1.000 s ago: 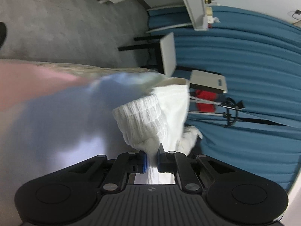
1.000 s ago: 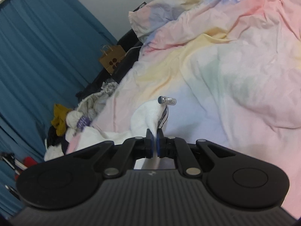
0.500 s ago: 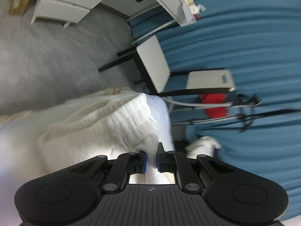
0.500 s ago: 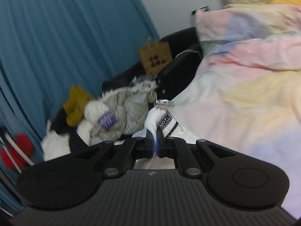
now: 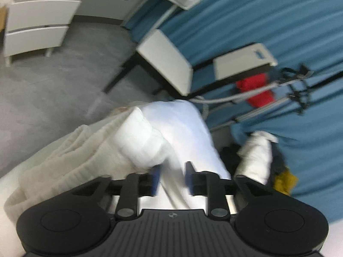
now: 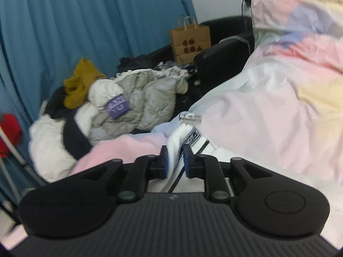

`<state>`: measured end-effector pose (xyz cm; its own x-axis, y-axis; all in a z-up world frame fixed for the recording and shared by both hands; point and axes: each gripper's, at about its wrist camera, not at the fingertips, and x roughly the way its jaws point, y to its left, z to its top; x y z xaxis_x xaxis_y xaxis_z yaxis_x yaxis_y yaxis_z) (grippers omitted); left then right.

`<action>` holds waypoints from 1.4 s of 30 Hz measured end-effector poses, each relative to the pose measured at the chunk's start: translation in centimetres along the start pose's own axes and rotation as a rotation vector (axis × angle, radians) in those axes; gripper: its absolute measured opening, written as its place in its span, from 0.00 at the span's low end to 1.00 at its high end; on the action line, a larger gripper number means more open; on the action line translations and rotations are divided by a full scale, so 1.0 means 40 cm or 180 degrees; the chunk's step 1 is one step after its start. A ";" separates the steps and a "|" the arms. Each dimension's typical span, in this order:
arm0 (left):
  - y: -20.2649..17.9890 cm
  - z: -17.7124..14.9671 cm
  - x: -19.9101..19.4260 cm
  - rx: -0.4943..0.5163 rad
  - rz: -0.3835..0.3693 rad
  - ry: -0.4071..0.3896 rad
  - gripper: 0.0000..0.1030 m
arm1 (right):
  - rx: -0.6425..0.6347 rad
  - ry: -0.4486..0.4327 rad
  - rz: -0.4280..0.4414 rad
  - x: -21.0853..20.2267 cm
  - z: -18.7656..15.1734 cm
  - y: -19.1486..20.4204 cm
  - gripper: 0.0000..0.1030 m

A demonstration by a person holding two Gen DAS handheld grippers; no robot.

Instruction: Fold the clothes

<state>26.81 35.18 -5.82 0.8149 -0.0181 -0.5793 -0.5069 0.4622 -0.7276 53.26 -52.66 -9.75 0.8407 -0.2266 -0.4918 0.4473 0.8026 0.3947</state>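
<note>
A white garment (image 5: 171,132) with a ribbed cuff (image 5: 139,141) lies on the bed edge in the left wrist view. My left gripper (image 5: 171,177) is open, its jaws apart with the white cloth lying loose between them. In the right wrist view another part of the white garment (image 6: 176,141), with a black-lettered label and a clear cord stopper (image 6: 190,118), rises between the jaws. My right gripper (image 6: 174,162) is open, its jaws a little apart around that cloth. The view is blurred.
A cream knit blanket (image 5: 64,160) lies left of the garment. A pastel duvet (image 6: 268,107) covers the bed. A pile of clothes (image 6: 120,107), a paper bag (image 6: 189,40) and blue curtains (image 6: 85,21) stand behind. A chair (image 5: 165,60) and drawers (image 5: 36,25) stand on the grey floor.
Both grippers have opened and let go of the white garment, which now lies loose between the jaws. Both views have swung on toward the curtains and floor.
</note>
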 end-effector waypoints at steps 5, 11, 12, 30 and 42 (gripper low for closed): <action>0.013 -0.076 -0.170 0.0223 -0.0324 -0.0225 0.79 | 0.0162 -0.0080 0.0275 -0.166 -0.017 -0.063 0.72; 0.130 -0.243 -0.314 -0.0282 -0.0563 -0.0200 0.88 | 0.0925 0.0083 0.0411 -0.352 -0.123 -0.218 0.76; 0.150 -0.260 -0.316 -0.0375 -0.0508 -0.0112 0.88 | 0.1127 0.0165 0.0424 -0.372 -0.147 -0.254 0.76; 0.223 -0.235 -0.092 -0.0668 -0.0523 -0.0087 0.75 | 0.1809 0.0569 0.1038 -0.231 -0.286 -0.388 0.71; 0.203 -0.197 0.022 -0.0978 -0.0296 -0.0194 0.17 | 0.1707 0.0116 0.0803 -0.140 -0.268 -0.379 0.25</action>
<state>21.22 31.93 -15.14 0.8722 0.0097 -0.4890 -0.4832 0.1716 -0.8585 38.51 -57.64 -21.30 0.9342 -0.0384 -0.3546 0.3349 0.4362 0.8352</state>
